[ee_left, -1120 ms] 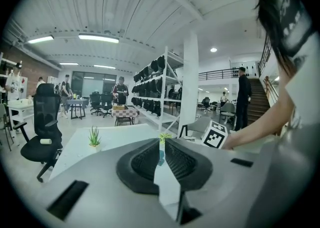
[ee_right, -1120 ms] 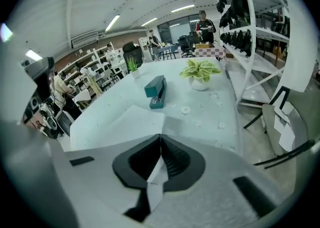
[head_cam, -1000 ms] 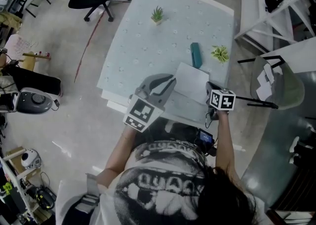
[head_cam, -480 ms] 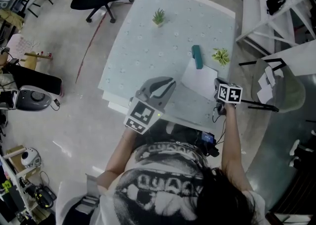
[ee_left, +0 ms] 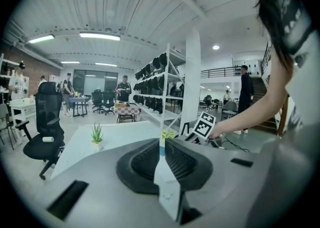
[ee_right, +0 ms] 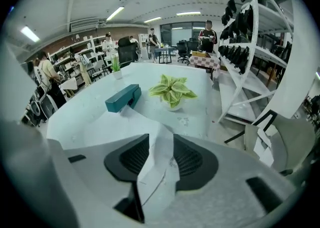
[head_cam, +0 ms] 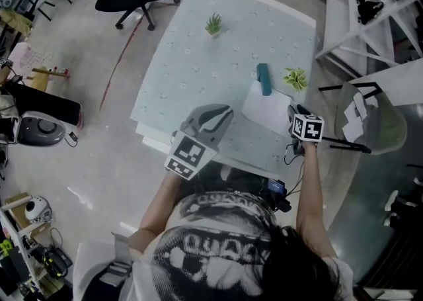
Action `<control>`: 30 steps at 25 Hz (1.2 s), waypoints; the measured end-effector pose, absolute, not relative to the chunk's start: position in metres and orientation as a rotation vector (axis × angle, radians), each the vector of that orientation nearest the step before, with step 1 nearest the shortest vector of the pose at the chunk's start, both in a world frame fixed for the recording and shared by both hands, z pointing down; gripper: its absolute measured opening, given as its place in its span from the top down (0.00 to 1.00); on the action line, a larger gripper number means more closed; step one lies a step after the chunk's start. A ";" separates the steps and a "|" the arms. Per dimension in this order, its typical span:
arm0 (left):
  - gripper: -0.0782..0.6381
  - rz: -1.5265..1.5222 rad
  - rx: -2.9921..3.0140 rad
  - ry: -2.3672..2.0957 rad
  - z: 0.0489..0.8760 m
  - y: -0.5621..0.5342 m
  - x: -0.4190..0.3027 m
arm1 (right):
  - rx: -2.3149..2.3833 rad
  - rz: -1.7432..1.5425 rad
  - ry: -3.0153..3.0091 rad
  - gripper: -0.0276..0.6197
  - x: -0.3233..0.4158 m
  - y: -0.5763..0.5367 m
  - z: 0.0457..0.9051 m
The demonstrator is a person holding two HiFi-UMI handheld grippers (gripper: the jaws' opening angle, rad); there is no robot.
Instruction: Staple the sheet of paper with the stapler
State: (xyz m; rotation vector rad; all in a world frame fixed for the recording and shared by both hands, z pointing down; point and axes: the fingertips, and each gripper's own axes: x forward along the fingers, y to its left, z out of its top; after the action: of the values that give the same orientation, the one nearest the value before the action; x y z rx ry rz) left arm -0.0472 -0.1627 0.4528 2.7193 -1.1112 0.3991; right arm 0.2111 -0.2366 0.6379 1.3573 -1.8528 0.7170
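The stapler lies flat on the desk close to the right edge, its long axis running from the near edge toward the far edge. Its near end points at the right gripper. The sheet of paper lies skewed toward the near right corner, its far corner touching that end of the stapler.

The right gripper's fingers have just been opening and now stand spread. The sheet's near edge lies between them, unpinched. The left gripper hangs over the near edge, fingers pressed together on nothing.

There are 2 pots. The 1st, just right of the stapler, holds a pale-leaved plant; the 2nd, toward the far left corner, holds a spiky green one.
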 end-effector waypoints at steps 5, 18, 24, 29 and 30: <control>0.85 0.396 2.728 -1.084 0.455 -0.165 -0.042 | 1.309 0.583 -1.947 0.70 0.192 -0.250 0.602; 0.85 0.399 2.751 -1.007 0.459 -0.166 -0.032 | 0.923 0.426 -2.042 0.95 0.094 -0.283 0.606; 0.85 0.412 2.725 -1.016 0.466 -0.173 -0.040 | 0.725 0.387 -1.952 0.96 0.087 -0.288 0.617; 0.85 0.417 2.709 -1.026 0.474 -0.180 -0.043 | 0.554 0.457 -1.861 0.95 0.087 -0.288 0.628; 0.85 0.417 2.705 -1.026 0.475 -0.181 -0.042 | 0.539 0.476 -1.843 0.95 0.087 -0.288 0.629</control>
State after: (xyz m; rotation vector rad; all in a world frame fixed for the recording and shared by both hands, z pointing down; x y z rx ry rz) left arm -0.0424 -0.1814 0.4752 2.7055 -1.0261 0.4171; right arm 0.0874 -0.2878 0.6285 0.5388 -1.8435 0.4759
